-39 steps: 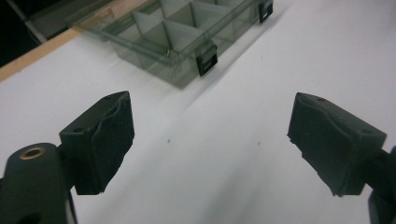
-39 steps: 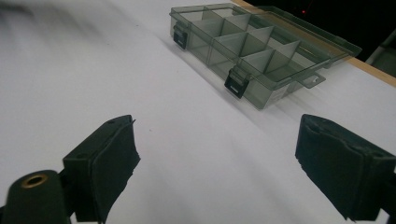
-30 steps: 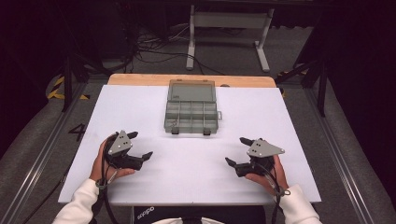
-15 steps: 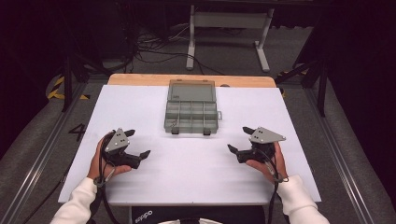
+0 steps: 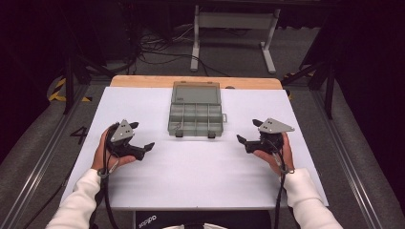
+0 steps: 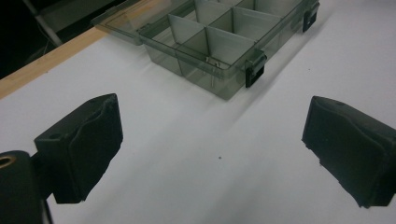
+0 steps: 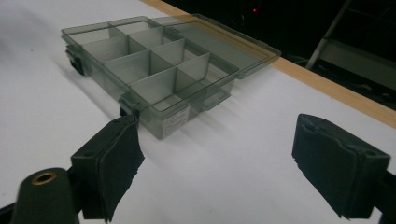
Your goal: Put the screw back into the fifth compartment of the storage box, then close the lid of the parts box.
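Organizer box (image 5: 195, 110) sits open at the far middle of the white worktop (image 5: 200, 167), lid folded back flat toward the wooden far edge (image 5: 196, 81), two dark latches (image 5: 210, 135) on the near wall facing the person. Tray is smoky clear plastic split into compartments; in the left tool view a thin metal piece (image 6: 211, 59) shows in the compartment by the near latch, too small to identify. Other compartments look bare in the right tool view, with a white label (image 7: 176, 120) on the box's end wall. Left tool (image 5: 143, 136) rests low on the worktop, near-left of the box and apart from it, jaws spread wide with nothing between them, just bare sheet. Right tool (image 5: 248, 131) sits near-right of the box, also apart, jaws likewise spread and holding nothing; its left jaw lines up visually with the box's corner latch in its own view, but no contact seen from above. Both tools point inward toward the box, a hand wrapped on each, white sleeves (image 5: 305, 200) coming in from the near edge. Cables trail back off the near edge.
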Available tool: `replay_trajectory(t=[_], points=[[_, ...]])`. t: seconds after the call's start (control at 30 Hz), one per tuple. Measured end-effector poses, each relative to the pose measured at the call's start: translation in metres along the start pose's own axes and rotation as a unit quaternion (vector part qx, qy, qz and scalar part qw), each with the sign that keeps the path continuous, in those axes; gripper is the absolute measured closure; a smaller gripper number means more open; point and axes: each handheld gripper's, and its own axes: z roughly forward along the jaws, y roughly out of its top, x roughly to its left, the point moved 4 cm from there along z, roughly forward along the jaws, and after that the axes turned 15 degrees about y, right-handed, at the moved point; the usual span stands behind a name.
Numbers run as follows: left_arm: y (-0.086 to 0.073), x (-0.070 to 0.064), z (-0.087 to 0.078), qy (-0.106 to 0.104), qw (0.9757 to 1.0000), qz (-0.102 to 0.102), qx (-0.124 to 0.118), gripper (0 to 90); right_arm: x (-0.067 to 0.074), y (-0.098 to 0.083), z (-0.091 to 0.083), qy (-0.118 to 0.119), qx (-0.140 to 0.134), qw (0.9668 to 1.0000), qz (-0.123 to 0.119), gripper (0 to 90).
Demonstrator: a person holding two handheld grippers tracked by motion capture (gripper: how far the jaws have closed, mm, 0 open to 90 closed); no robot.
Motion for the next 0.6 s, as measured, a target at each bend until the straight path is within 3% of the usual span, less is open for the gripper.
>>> replay_trajectory(t=[0.17, 0.27, 0.33, 0.4, 0.47, 0.53, 0.6], points=[[0.012, 0.006, 0.012, 0.006, 0.9997, 0.022, 0.013, 6.3, -0.012, 0.004, 0.005, -0.002, 0.003, 0.9999, 0.016, 16.2], [0.019, 0.011, 0.019, 0.012, 0.9995, 0.027, 0.014, 6.4, -0.016, 0.007, 0.008, -0.007, 0.009, 0.9999, 0.005, 16.8], [0.021, 0.014, 0.022, 0.013, 0.9994, 0.025, 0.018, 6.7, -0.019, 0.011, 0.01, 0.021, -0.008, 0.9996, 0.017, 16.4], [0.024, 0.018, 0.024, 0.022, 0.9992, 0.027, 0.02, 6.9, -0.023, 0.014, 0.01, 0.019, -0.012, 0.9995, 0.021, 17.0], [0.026, 0.022, 0.026, 0.025, 0.9992, 0.025, 0.021, 7.7, -0.026, 0.016, 0.013, 0.007, -0.002, 0.9999, 0.01, 17.7], [0.029, 0.025, 0.029, 0.03, 0.9991, 0.021, 0.024, 7.6, -0.03, 0.018, 0.016, 0.012, 0.008, 0.9996, 0.024, 17.3], [0.031, 0.031, 0.034, 0.04, 0.9984, 0.023, 0.032, 7.9, -0.034, 0.021, 0.017, 0.005, 0.007, 0.9997, 0.023, 20.9]])
